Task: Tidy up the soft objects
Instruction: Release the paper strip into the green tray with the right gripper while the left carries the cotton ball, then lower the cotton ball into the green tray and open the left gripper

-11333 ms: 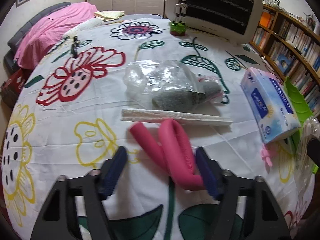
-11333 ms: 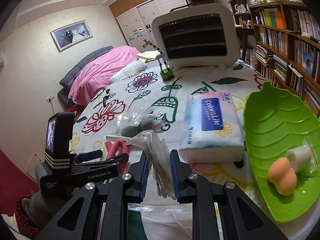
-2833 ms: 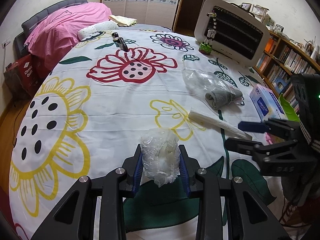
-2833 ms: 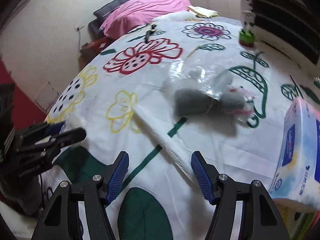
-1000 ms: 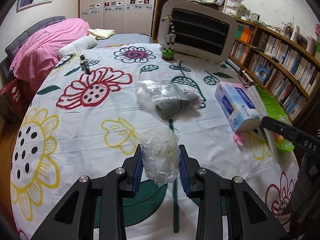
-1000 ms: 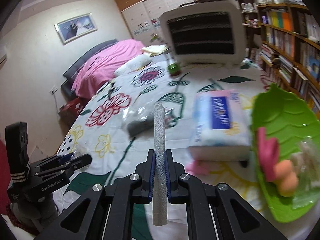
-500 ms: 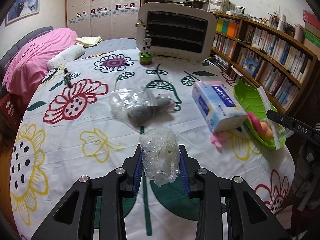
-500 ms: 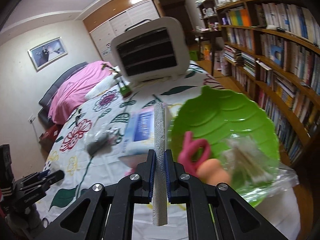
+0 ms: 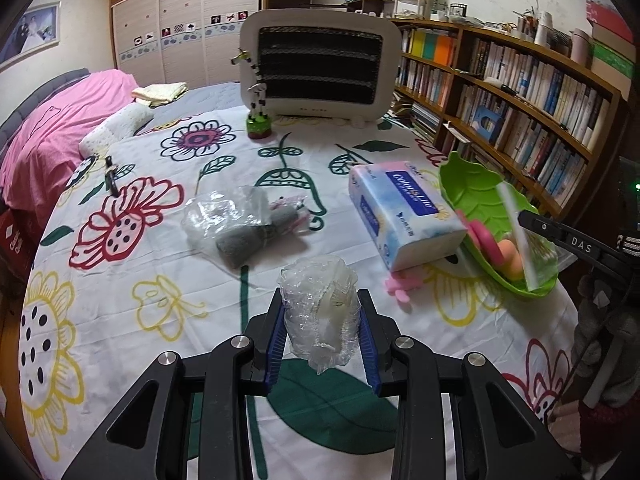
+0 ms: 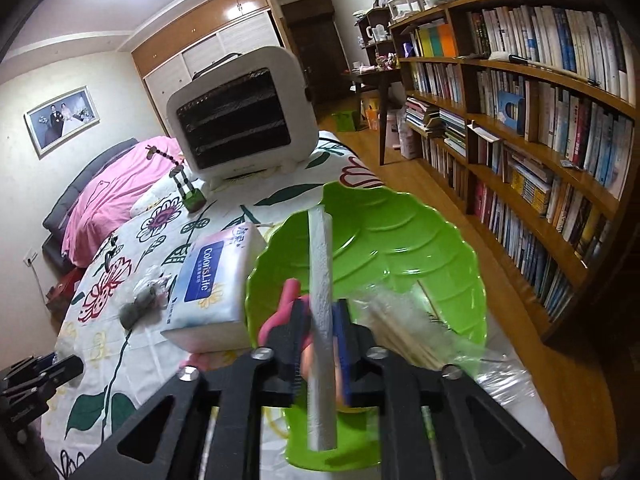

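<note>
My left gripper (image 9: 320,300) is shut on a crumpled clear plastic bundle (image 9: 318,316), held above the flowered bedspread. My right gripper (image 10: 320,312) hovers over the green leaf-shaped tray (image 10: 400,240). Its jaws are opening, and a white rolled paper towel (image 10: 320,264) stands between them with a gap on each side. In the tray lie a pink foam tube (image 10: 286,296), a bag of sticks (image 10: 400,320) and an orange sponge (image 9: 510,256). A grey sock in a clear bag (image 9: 240,232) lies mid-bed.
A blue-and-white tissue pack (image 9: 404,208) lies just left of the tray (image 9: 472,184), with a small pink piece (image 9: 400,286) at its near corner. A white heater (image 9: 320,68) and a giraffe toy (image 9: 258,120) stand at the far end. Bookshelves (image 10: 540,140) line the right wall.
My right gripper carried the white roll from above the bed to over the green tray, and its jaws have parted from the roll. My left gripper drifted right, still holding the plastic bundle.
</note>
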Demonstrator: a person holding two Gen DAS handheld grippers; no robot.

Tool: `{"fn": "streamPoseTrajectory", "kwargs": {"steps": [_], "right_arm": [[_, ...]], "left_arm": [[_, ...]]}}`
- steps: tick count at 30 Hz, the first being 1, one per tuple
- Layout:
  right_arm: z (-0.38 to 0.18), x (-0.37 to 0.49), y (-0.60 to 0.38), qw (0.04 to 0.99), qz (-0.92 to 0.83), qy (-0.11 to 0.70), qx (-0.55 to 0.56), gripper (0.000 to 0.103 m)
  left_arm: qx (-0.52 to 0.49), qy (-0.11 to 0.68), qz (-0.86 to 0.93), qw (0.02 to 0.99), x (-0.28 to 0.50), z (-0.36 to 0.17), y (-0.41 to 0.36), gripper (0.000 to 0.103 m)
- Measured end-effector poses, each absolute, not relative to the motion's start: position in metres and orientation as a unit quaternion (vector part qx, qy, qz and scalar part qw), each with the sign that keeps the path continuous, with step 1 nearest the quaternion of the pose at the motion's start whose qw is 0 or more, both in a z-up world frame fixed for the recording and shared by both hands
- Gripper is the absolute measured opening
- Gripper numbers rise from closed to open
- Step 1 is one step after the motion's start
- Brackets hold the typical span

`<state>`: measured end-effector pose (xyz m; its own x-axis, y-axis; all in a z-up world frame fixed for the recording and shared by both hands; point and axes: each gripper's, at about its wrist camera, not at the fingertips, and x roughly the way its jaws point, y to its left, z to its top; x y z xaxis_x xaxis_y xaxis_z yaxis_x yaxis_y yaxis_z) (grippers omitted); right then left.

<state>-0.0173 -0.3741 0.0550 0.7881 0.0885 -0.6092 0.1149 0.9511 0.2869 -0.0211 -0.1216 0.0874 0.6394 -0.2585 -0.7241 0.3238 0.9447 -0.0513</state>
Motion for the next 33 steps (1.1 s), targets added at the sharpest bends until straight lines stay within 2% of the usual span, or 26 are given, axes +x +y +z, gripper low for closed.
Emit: {"fn": "streamPoseTrajectory", "kwargs": {"steps": [2,16,33], "right_arm": [[0.055,-0.02,-0.378,0.934,-0.005,0.317,0.165,0.053],[0.06,-0.039,-0.39,0.946,-0.021,0.288,0.145,0.055],[0.051,-0.057,-0.425,0.941,-0.047,0.282,0.179,0.056]], "left_arm": [[0.045,0.392,-0.165,0.904,-0.021,0.089,-0.127,0.034],[0.07,0.379,-0.217,0.897,-0.015,0.099,-0.188,0.034],[0.071,0.391,-0.303,0.866,0.008,0.097,-0.28,0.034]]}}
